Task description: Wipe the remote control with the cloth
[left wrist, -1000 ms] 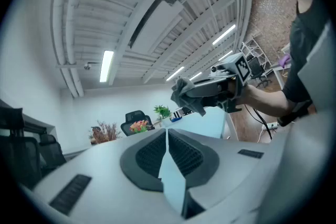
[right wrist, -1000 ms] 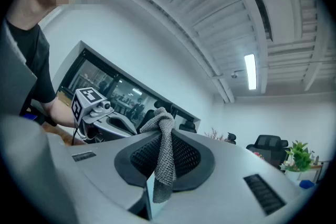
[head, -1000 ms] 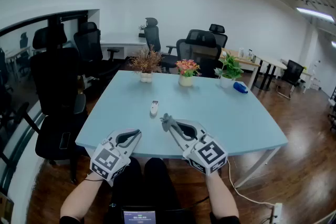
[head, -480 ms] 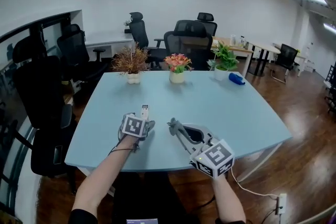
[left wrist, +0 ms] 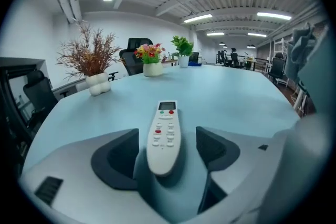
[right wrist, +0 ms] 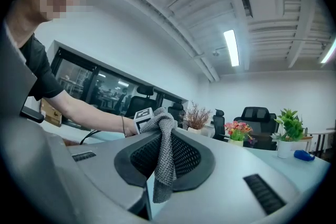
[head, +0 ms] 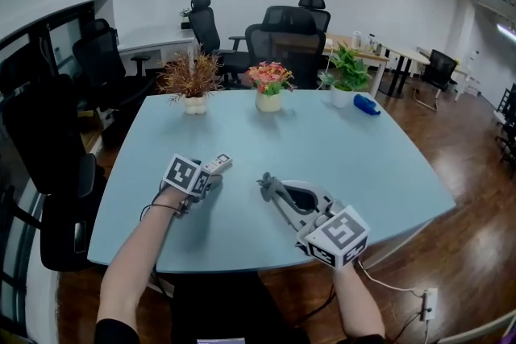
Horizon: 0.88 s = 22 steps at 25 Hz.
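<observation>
Head view: left gripper sat at the remote control on the blue table; right gripper held the cloth nearby.
Left gripper view: jaws wide, just opened then eased in slightly. The remote control lay with its lower end between them, pads not touching. Likely light, stiff, slick plastic, so grip the narrow sides below the buttons.
Right gripper view: jaws clamped on the limp knit cloth.

Plastic, knit and polished wood

The remote control is smooth white plastic with a faint sheen. The cloth is a coarse grey knit, rough and loose. The right gripper is matt grey plastic, its pads dark and mesh-textured. The table is smooth pale blue and satin. At three o'clock from it, the floor is glossy dark wood.
</observation>
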Each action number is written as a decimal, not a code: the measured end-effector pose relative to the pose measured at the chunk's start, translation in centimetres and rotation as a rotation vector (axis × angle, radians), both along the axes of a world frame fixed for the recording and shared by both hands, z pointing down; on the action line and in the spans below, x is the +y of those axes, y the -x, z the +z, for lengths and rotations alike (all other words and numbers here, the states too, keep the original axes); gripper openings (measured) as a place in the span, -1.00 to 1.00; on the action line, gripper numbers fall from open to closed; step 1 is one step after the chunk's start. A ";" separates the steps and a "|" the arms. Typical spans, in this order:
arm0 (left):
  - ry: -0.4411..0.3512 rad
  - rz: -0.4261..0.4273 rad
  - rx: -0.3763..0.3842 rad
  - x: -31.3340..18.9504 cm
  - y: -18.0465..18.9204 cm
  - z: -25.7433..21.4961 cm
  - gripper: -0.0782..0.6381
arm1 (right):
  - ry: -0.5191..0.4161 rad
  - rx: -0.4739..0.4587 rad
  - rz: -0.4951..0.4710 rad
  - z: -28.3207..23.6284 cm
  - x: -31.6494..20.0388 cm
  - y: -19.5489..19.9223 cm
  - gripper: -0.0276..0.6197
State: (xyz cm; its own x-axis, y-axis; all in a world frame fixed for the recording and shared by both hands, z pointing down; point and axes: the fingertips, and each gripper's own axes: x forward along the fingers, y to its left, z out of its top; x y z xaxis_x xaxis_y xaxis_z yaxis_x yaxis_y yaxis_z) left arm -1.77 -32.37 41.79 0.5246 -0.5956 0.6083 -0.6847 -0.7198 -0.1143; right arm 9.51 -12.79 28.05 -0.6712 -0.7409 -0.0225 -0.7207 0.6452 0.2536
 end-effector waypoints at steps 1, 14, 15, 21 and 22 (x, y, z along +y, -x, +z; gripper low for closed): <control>0.001 0.024 -0.015 -0.4 -0.3 0.2 0.22 | 0.005 0.011 -0.009 0.1 -0.8 0.4 -0.83; -0.070 0.273 -0.029 -3.2 -0.1 0.2 -0.25 | 0.226 0.096 -0.079 0.1 -18.2 6.5 -0.83; -0.120 0.251 -0.046 -3.8 0.5 -0.2 -0.25 | 0.259 0.102 -0.092 0.8 -20.0 7.8 -0.83; -0.342 0.168 -0.119 -5.9 3.1 -2.3 -0.25 | 0.335 0.021 -0.154 4.0 -26.4 14.0 -0.83; -0.359 0.162 -0.111 -6.1 3.1 -2.7 -0.25 | 0.331 0.007 -0.160 4.6 -26.6 14.4 -0.83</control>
State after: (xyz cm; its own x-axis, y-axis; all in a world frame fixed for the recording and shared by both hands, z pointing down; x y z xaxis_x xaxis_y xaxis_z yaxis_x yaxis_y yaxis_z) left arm -4.88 -38.46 39.13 0.5714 -0.6958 0.4352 -0.5353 -0.7180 -0.4450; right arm -4.85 -39.43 32.70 -0.7787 -0.5925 0.2062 -0.6026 0.7979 0.0169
